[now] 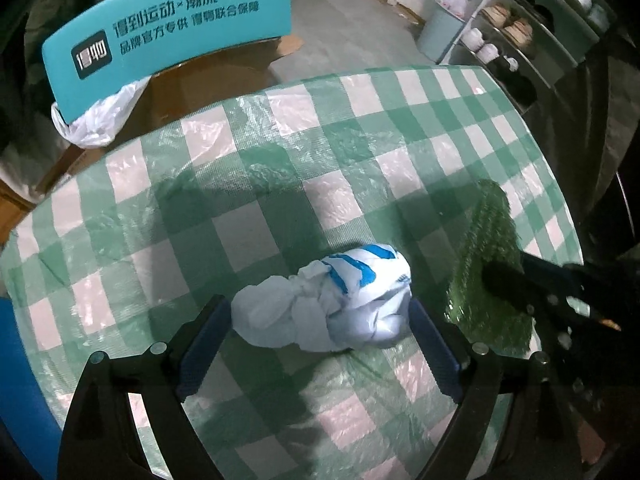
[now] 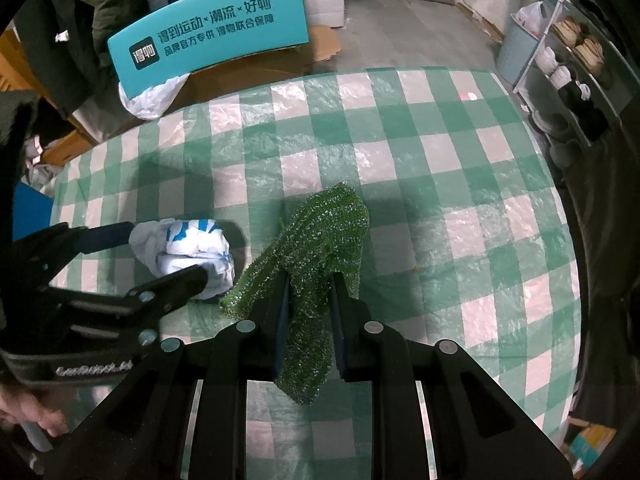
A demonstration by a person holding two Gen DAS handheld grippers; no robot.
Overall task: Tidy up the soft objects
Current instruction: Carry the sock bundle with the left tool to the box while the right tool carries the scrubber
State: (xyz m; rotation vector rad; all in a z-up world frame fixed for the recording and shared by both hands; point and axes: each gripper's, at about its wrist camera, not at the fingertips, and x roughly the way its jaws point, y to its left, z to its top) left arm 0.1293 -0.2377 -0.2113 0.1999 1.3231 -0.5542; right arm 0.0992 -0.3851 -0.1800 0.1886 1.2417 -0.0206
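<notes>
**Scourer pinched, bundle between wide fingers**

The right gripper [image 2: 308,292] has its fingers clamped on a green, glittery, coarse-knit scourer [image 2: 320,240], whose far end lies on the counter [image 2: 440,152]. Just left of the scourer, a knotted, crumpled white-and-blue bundle [image 1: 332,304] sits between the left gripper's [image 1: 320,344] widely spread fingers. The counter's checked green-white cover is glossy.

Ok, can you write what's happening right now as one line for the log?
left gripper: open around white bag bundle | right gripper: shut on green cloth | both on checked tablecloth
</notes>
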